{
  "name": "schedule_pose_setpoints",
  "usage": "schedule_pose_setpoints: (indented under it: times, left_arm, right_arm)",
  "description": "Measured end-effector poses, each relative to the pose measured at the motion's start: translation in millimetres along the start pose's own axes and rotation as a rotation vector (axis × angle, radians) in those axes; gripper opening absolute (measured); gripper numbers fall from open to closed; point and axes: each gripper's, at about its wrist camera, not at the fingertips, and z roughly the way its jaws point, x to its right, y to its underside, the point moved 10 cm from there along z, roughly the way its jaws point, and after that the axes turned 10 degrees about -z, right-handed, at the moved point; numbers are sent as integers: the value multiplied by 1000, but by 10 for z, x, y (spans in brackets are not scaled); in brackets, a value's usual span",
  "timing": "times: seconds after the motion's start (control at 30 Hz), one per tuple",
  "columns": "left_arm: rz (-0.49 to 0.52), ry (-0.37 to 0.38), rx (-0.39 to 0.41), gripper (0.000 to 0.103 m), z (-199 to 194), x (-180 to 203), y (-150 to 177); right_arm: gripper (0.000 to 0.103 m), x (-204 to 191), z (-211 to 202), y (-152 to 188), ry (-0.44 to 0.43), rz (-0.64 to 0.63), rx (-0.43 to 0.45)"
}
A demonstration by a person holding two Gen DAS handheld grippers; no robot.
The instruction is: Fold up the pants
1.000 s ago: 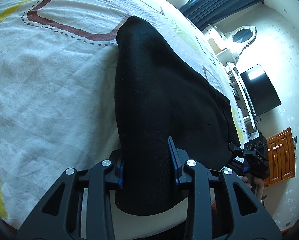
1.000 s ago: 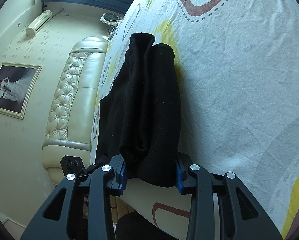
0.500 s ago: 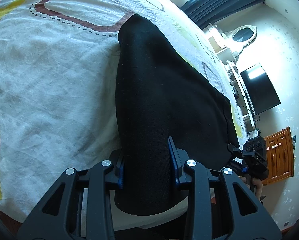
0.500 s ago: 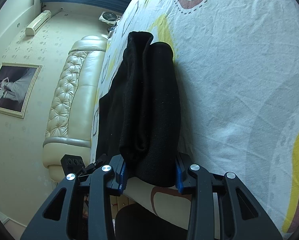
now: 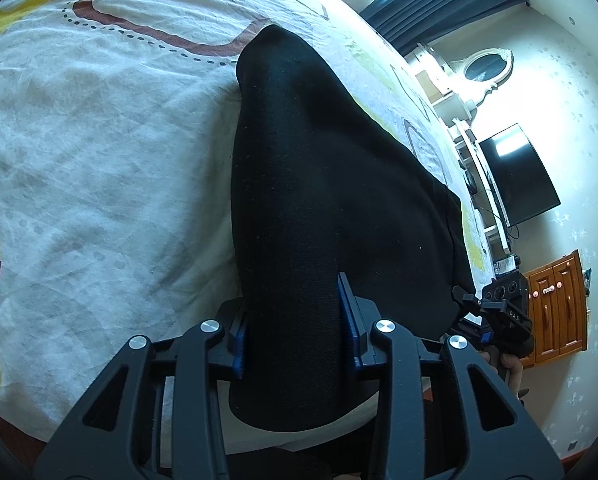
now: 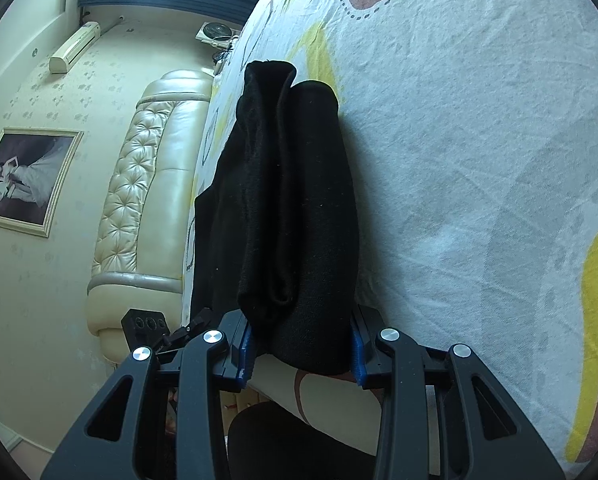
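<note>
The left gripper and the right gripper are each clamping one near corner of the black pants (already doubled), lifting that edge off the bed, probably for carrying it across.

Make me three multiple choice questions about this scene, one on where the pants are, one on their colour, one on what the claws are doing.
1. Where do the pants lie?
A. on the bed
B. on the floor
C. on a chair

2. What colour are they?
A. white
B. black
C. yellow

3. What state are the left claw and right claw in?
A. both open and clear
B. one shut, one open
C. both shut on the pants

Answers: 1 A, the cloth rests on the patterned sheet; 2 B, it is black in both views; 3 C, cloth fills the gap between each pair of blue pads.
</note>
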Motion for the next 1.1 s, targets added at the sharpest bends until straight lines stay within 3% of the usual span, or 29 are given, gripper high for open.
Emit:
schedule_pose_setpoints:
  times: [0.4,0.7,0.87,1.1]
  left_arm:
    - [-28,36,-11,41,-9,-54,38]
    - [-82,83,-27,61,-56,-63,79]
    - [-46,52,-28,90,-100,-1,160]
    - [-86,7,-3,93,-176,-60,264]
  right_arm:
    - [37,77,5,4,-26,12,-7]
    - [43,133,-53,19,-84,66,8]
    - [48,148,-142,48,-74,73,14]
    - [53,161,-312,154,-38,78,18]
